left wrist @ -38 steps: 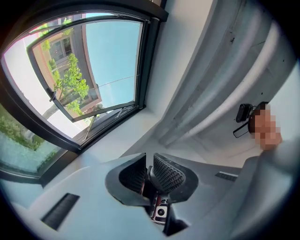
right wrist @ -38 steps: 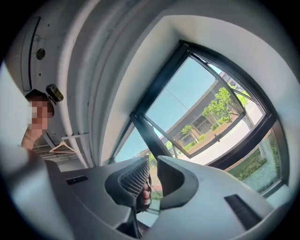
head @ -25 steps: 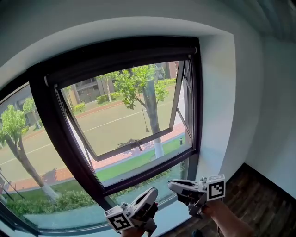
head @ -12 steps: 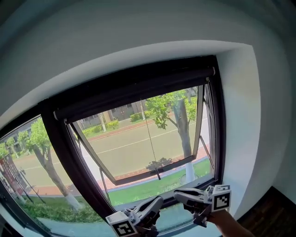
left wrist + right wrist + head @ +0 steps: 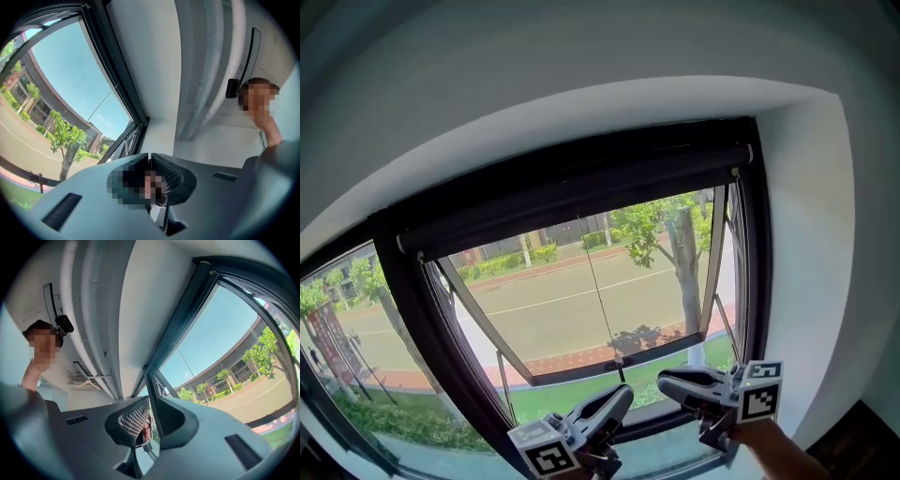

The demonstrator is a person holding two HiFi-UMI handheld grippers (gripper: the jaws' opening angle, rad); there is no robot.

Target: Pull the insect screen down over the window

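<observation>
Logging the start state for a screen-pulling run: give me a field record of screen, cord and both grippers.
insect screen: rolled up at the window's top
pull cord: hangs mid-window, untouched
window sash: tilted open outward
left gripper: low in view, fingers together, empty
right gripper: beside it, fingers together, empty

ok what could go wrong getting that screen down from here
The pull cord is thin and hangs free in the open window, so it could swing or slip out of a grip. The left tongs and right tongs are both shut near its lower end; one must open first, or it may just knock the cord away.
</observation>
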